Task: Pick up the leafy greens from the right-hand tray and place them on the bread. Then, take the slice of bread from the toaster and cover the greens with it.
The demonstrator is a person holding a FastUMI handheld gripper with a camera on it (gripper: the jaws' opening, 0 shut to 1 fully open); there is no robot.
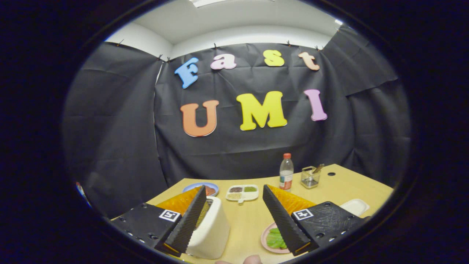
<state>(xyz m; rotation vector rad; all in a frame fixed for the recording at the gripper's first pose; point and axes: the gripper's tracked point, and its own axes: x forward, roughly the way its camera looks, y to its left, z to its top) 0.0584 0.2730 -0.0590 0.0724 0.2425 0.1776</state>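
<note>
My gripper (234,212) is spread wide, grasping nothing. Greens (275,239) lie on the pink plate (266,240), beside my right finger. White toaster (210,229) sits by my left finger; its bread slice (203,212) needs 2 pads centred over the slot.

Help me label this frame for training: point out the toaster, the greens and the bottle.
toaster (212,234): gripper view, front wall, beside one finger.
greens (275,239): gripper view, leaf on the pink plate.
bottle (286,176): gripper view, its label.
</note>
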